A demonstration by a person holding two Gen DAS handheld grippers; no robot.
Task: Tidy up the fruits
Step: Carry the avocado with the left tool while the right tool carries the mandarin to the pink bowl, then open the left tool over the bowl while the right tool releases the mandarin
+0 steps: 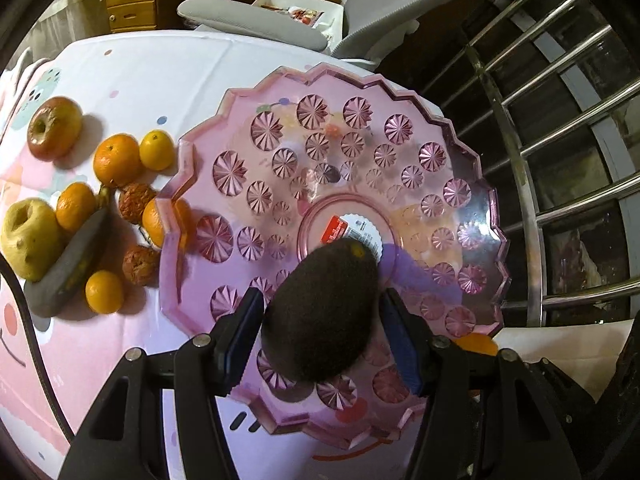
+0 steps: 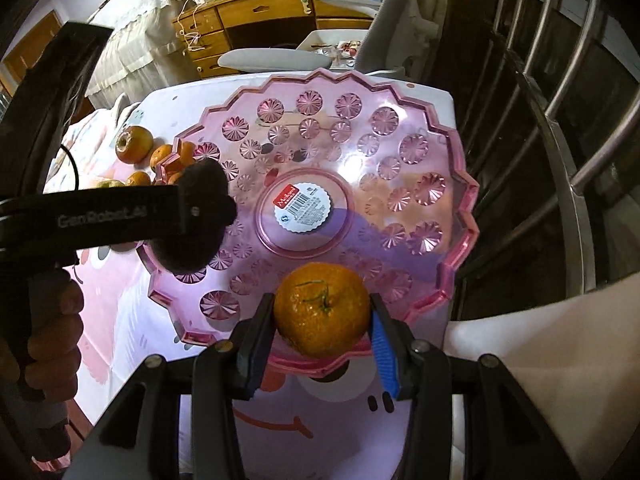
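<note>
My left gripper [image 1: 320, 312] is shut on a dark avocado [image 1: 320, 308] and holds it above the near part of a pink scalloped plastic tray [image 1: 400, 92]. My right gripper [image 2: 320, 320] is shut on an orange [image 2: 322, 308] over the near rim of the same tray [image 2: 452, 184]. The left gripper with the avocado [image 2: 188, 252] also shows in the right wrist view, over the tray's left edge. The tray holds no fruit; a label [image 2: 302, 208] sits at its centre.
Left of the tray lie two apples [image 1: 54, 128] [image 1: 28, 240], several oranges [image 1: 116, 160], a dark banana [image 1: 72, 264] and two wrinkled brown fruits [image 1: 138, 266] on a pink cartoon tablecloth [image 1: 120, 360]. A steel railing [image 1: 532, 200] stands at the right. A chair [image 1: 256, 20] stands behind.
</note>
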